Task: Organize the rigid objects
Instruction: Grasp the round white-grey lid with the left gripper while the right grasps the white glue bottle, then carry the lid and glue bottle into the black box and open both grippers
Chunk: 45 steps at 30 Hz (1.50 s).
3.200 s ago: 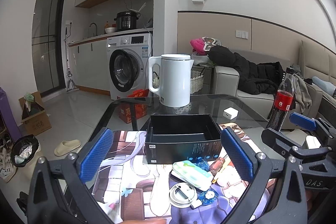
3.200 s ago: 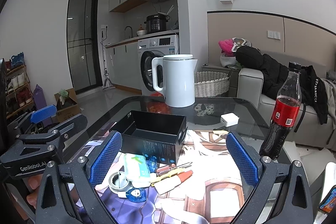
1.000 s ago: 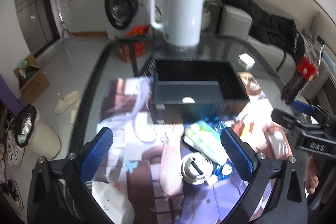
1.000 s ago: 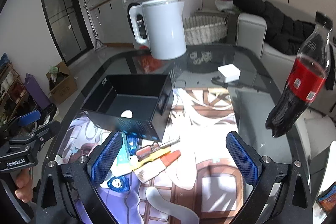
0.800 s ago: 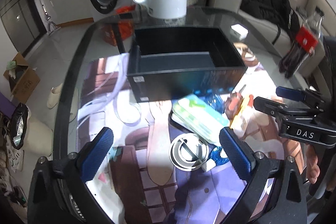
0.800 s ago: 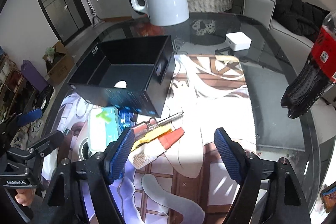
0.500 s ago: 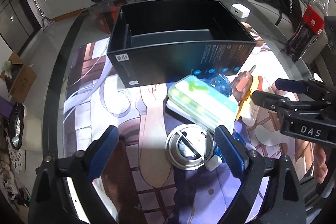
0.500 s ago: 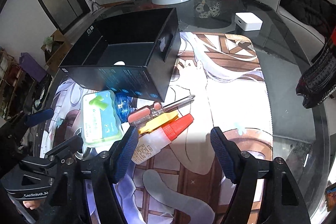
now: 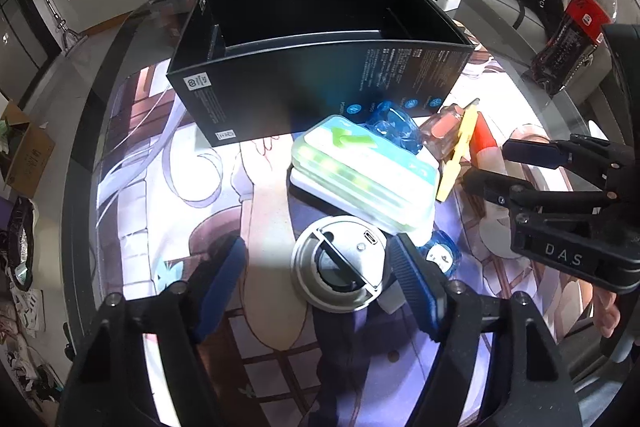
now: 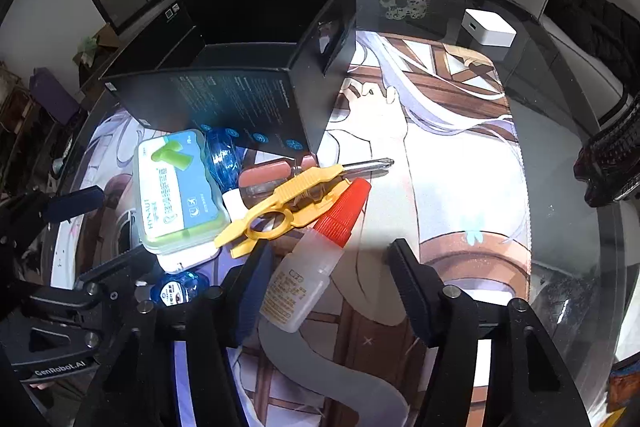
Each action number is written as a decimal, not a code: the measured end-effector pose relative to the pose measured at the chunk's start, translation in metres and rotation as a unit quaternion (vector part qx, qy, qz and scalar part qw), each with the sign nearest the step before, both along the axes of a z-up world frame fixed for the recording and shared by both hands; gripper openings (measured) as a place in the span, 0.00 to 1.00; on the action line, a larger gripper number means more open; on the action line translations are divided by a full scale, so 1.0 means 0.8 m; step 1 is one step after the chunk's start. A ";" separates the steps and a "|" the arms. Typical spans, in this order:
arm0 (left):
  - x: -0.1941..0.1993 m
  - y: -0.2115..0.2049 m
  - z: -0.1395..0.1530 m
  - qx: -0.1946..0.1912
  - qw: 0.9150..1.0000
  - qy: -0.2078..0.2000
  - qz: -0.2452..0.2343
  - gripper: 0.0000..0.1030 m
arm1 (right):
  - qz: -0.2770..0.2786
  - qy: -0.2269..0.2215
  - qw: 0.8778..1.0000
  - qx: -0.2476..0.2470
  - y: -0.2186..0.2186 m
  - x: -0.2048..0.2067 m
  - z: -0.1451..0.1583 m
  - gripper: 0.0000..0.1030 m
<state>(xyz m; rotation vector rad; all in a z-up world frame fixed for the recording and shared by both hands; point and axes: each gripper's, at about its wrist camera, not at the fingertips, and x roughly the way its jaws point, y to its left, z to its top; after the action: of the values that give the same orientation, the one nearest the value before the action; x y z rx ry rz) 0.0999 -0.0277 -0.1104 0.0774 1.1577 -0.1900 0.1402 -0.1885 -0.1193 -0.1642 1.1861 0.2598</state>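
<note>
Both tongs have just been closing, my left tongs (image 9: 320, 281) part-open around the round metal disc (image 9: 339, 265), my right tongs (image 10: 330, 269) part-open astride the glue bottle (image 10: 310, 273) on the counter (image 10: 560, 155), neither gripping yet, and I fear the bottle's tapered body could squirt sideways into the yellow tweezers (image 10: 280, 211).

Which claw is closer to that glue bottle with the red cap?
Right. The right claw straddles the glue bottle, jaws just closing, not pressing. The left claw sits further left, around the round silver disc.
</note>
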 end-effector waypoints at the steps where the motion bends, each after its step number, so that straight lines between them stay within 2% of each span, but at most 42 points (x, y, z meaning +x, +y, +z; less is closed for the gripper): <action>1: -0.002 0.001 0.000 0.002 1.000 0.000 0.000 0.72 | 0.000 0.001 1.000 0.002 -0.002 -0.002 0.000 0.52; 6: -0.009 0.006 0.000 0.000 1.000 -0.002 0.002 0.74 | 0.008 0.002 1.000 -0.003 -0.008 -0.016 0.001 0.48; 11: -0.010 0.005 -0.002 0.014 1.000 -0.005 0.005 0.82 | 0.017 0.004 1.000 -0.009 -0.005 -0.028 0.000 0.48; 16: -0.010 0.005 -0.003 0.018 1.000 -0.004 0.005 0.85 | 0.017 0.005 1.000 -0.009 -0.005 -0.029 0.001 0.48; 17: -0.010 0.005 -0.003 0.020 1.000 -0.004 0.005 0.86 | 0.013 0.006 1.000 -0.006 -0.008 -0.026 0.001 0.45; 20: -0.011 0.001 -0.008 0.022 1.000 0.011 -0.002 0.86 | 0.011 0.005 1.000 -0.016 -0.013 -0.021 0.004 0.22; 23: -0.016 -0.005 -0.014 0.024 0.999 0.019 -0.010 0.86 | 0.012 0.010 1.000 -0.008 -0.019 -0.018 0.004 0.20; 25: -0.017 -0.007 -0.014 0.031 0.999 0.015 -0.009 0.83 | 0.014 0.011 1.000 -0.008 -0.019 -0.019 0.005 0.20; 27: -0.015 -0.004 -0.012 0.024 1.000 0.015 -0.006 0.72 | 0.016 0.012 1.000 -0.007 -0.018 -0.021 0.005 0.20; 29: -0.012 0.000 -0.013 0.007 1.000 0.026 -0.010 0.50 | 0.020 0.012 1.000 -0.007 -0.015 -0.023 0.005 0.19; 37: -0.013 -0.002 -0.009 0.018 1.000 0.017 -0.011 0.47 | 0.025 0.006 1.000 0.002 -0.011 -0.027 0.010 0.18; 40: -0.016 -0.001 0.003 0.015 1.000 0.001 -0.008 0.47 | 0.023 -0.008 1.000 0.010 -0.014 -0.030 0.020 0.18; 45: -0.024 0.002 0.034 0.019 0.998 -0.052 -0.010 0.47 | 0.026 -0.025 0.999 0.023 -0.012 -0.036 0.034 0.18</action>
<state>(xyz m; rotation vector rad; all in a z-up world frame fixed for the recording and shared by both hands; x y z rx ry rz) 0.0809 -0.0263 -0.0830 0.1309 1.0575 -0.1804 0.1110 -0.1981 -0.0918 -0.1599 1.1265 0.3275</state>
